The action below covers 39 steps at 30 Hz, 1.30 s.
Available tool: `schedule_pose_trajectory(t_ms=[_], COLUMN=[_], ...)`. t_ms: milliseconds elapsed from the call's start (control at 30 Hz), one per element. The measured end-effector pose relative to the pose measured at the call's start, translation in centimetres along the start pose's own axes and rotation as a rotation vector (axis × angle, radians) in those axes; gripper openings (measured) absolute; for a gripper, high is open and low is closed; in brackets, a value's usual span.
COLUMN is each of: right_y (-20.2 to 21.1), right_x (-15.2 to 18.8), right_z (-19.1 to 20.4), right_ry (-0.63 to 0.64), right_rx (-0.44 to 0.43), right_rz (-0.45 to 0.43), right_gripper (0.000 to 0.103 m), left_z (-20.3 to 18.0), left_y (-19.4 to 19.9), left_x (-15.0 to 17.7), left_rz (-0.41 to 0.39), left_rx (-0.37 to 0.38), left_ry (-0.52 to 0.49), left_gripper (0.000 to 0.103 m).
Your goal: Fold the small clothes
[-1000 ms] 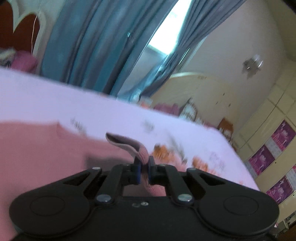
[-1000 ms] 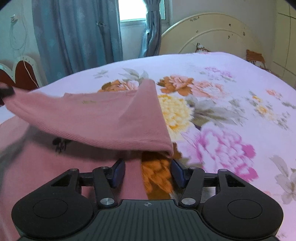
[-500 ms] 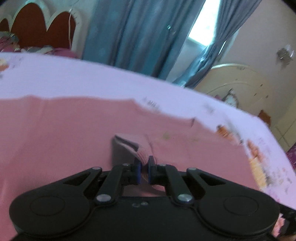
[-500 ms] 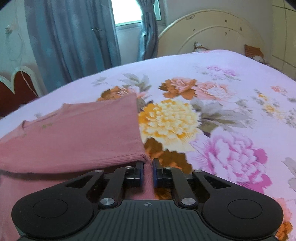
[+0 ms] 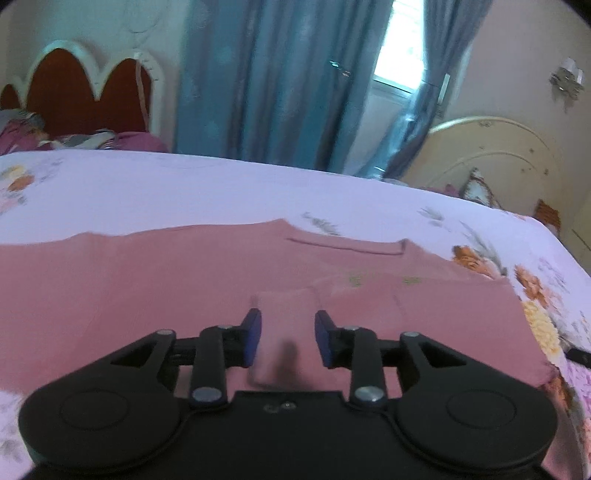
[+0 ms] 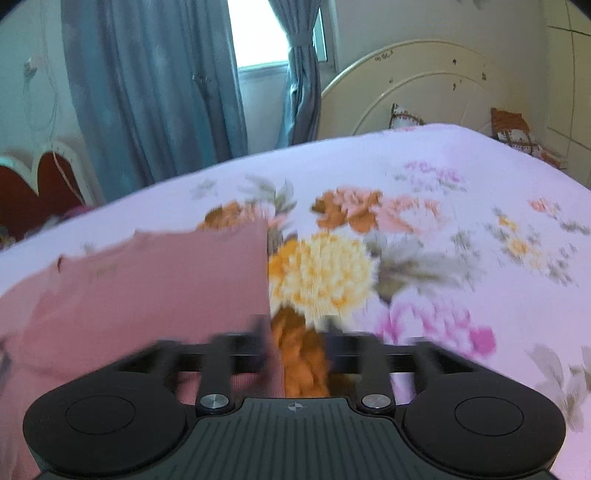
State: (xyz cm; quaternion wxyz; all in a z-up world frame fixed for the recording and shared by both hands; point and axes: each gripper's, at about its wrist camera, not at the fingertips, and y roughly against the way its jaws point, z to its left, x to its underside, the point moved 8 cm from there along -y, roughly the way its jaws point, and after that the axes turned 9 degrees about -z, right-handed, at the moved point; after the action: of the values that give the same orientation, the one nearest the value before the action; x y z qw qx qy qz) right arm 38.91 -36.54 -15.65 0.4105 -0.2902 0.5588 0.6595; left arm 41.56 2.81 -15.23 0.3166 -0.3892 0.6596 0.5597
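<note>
Spread under everything: a bed (image 6: 461, 192) with a lilac flowered sheet, large yellow, orange and pink blooms printed on it. Behind it, blue curtains (image 6: 155, 92) around a bright window (image 6: 258, 33), and a cream arched headboard (image 6: 424, 85) with two small cushions against it.

Lying flat on the sheet, folded over on itself: a pink garment (image 5: 166, 280), its straight side edge ending just before the yellow flower in the right wrist view (image 6: 166, 280). Nothing on top of it, nothing standing between it and either tool.

Seen only from the left wrist: a dark red scalloped headboard (image 5: 85, 96) with crumpled bedding below it, a wall lamp (image 5: 567, 79) at upper right, and a narrow pink band of the garment running forward between the fingers. Seen only from the right wrist: the big flowers beside the garment, blurred by motion.

Left gripper (image 5: 288, 341): jaws just opened partway, pads clear of the band lying between them, holding nothing. Right gripper (image 6: 295, 343): jaws just opened about halfway, blurred, garment's edge by the left finger, not pinched.

No readable writing or brand; only a small round crosshair mark on the right tool's body.
</note>
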Motion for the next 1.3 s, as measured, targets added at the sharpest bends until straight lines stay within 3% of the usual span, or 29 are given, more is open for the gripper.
schedule_pose_trajectory(t_ms=[367, 400, 467, 633, 667, 700, 733, 800, 967, 1067, 1133, 1167, 1200, 1300], right_y=[-9.4, -10.3, -11.9, -14.4, -14.3, -14.1, -13.9, -14.0, -13.5, -11.8, -10.5, -9.9, -9.1, -7.7], right_x=[-1.6, -1.8, -1.8, -2.4, -2.3, -2.3, -2.4, -2.3, -2.9, -3.5, -3.5, -3.5, -3.4, -2.4], right_z=[1.6, 1.8, 2.1, 2.1, 2.5, 2.8, 3.1, 2.8, 2.9, 3.5, 4.5, 5.1, 5.9, 8.7], right_ry=[-0.025, -0.023, -0.023, -0.076, -0.072, -0.052, -0.013, 0.04, 0.083, 0.063, 0.075, 0.084, 0.095, 0.114], right_rx=[-0.058, -0.066, -0.073, -0.083, -0.098, -0.1, -0.096, -0.047, -0.009, -0.035, -0.058, -0.07, -0.084, -0.149], right_rz=[0.079, 0.085, 0.106, 0.128, 0.131, 0.131, 0.114, 0.09, 0.068, 0.041, 0.027, 0.017, 0.003, 0.027], right_gripper=[0.059, 0.047, 0.035, 0.035, 0.017, 0.008, 0.008, 0.008, 0.009, 0.012, 0.029, 0.05, 0.056, 0.055], left_z=[0.1, 0.2, 0.5, 0.7, 0.7, 0.7, 0.8, 0.8, 0.7, 0.8, 0.9, 0.9, 0.8, 1.0], left_y=[-3.2, -3.5, -3.7, -3.4, -3.3, -3.2, -3.0, -2.8, -2.8, -2.1, -1.5, -1.3, -1.0, -0.3], left_x=[2.1, 2.5, 3.0, 3.3, 3.3, 3.2, 3.3, 3.4, 3.2, 2.9, 2.9, 2.9, 3.0, 3.1], left_rz=[0.08, 0.097, 0.096, 0.108, 0.107, 0.107, 0.104, 0.096, 0.105, 0.117, 0.124, 0.128, 0.132, 0.139], left_rx=[-0.046, -0.053, -0.071, -0.089, -0.091, -0.092, -0.097, -0.099, -0.106, -0.113, -0.114, -0.116, -0.117, -0.123], left_ry=[-0.008, -0.017, -0.023, -0.013, -0.015, -0.006, 0.003, -0.001, -0.043, -0.046, -0.051, -0.056, -0.062, -0.063], left_gripper=[0.042, 0.042, 0.042, 0.042, 0.042, 0.038, 0.029, 0.025, 0.028, 0.034, 0.035, 0.035, 0.035, 0.041])
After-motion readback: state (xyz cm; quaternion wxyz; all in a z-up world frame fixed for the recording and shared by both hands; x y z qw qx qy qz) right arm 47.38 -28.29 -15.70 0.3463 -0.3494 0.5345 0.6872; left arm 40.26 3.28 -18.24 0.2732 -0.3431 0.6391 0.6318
